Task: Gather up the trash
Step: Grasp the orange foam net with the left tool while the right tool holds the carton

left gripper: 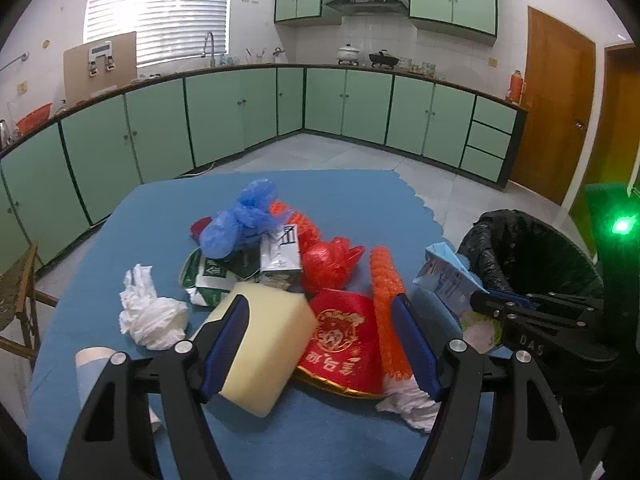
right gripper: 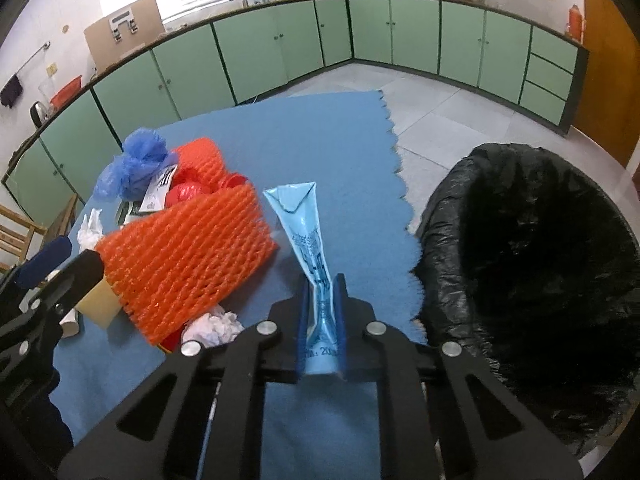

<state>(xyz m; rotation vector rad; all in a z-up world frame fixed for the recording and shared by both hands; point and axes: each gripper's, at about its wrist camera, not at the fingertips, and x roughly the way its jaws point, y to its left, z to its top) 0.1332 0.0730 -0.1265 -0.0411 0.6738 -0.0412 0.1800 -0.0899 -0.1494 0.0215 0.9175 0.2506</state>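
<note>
right tongs clenched on a flattened light-blue carton, tip pointing to 12 o'clock, over the blue desk. black-lined bin at 3 o'clock, just past the desk edge. left tongs released, wide apart, straddling a cream foam block and a red pouch, not pressing either. orange net beside the right pad. blue bag, red bag and white tissue heaped toward 11 o'clock.

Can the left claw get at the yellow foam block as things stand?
Probably yes: the left claw is open, the yellow foam block already sits against its left finger, and nothing lies on top. The red pouch lies alongside.
</note>
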